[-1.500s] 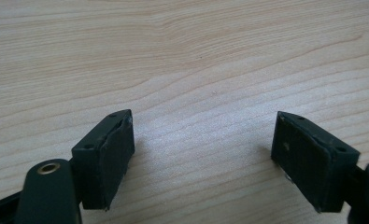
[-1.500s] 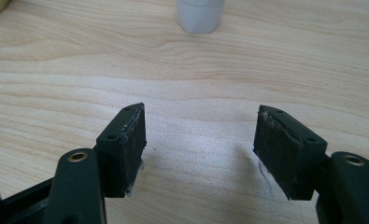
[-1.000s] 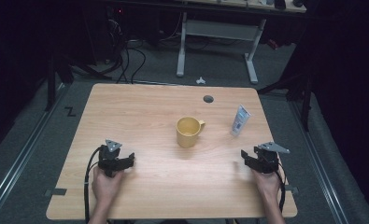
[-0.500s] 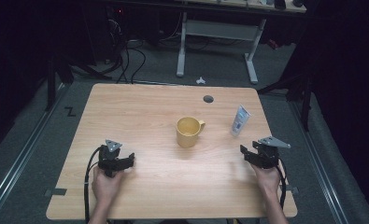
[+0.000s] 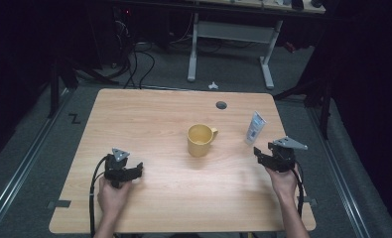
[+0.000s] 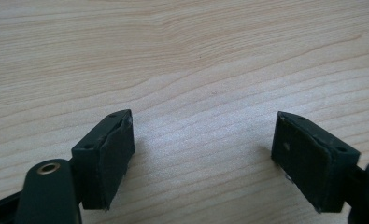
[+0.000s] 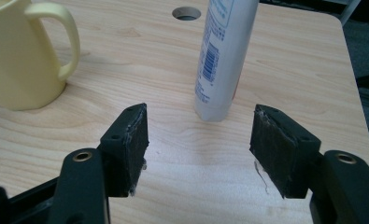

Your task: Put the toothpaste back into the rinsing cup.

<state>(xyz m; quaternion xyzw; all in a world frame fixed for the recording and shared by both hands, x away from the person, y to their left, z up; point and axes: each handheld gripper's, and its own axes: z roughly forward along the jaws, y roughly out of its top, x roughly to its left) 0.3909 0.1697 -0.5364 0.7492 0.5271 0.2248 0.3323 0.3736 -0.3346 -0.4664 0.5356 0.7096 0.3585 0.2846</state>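
Seen from the high camera, a wooden table [image 5: 149, 119] holds two hand-held grippers near its front edge, one at each side. At the right, the right gripper [image 5: 259, 152] is held up by a hand [image 5: 282, 179], with its grey three-cornered plate on top, and it points toward a white tube [image 5: 255, 127] that stands upright on its cap just beyond it, near but apart. Further off, to that gripper's left, a yellow mug [image 5: 200, 140] stands upright at the middle of the table with its handle turned toward the tube. At the left, the left gripper [image 5: 137, 170] sits low over the wood, well apart from the mug, in the person's other hand [image 5: 112, 196], with a black cable trailing back from it. From the left gripper view, its two black jaws stand wide apart with nothing between them, and only bare wood grain lies ahead. From the right gripper view, the right gripper's jaws are also spread wide and hold nothing. The white tube [image 7: 222, 56] stands straight ahead, just past the jaw tips and in line with the gap between them, not touching either one; a barcode and blue print show on its side. The yellow mug [image 7: 25, 56] is ahead to the left, handle facing the tube, and a round hole [image 7: 186, 13] in the tabletop lies behind.
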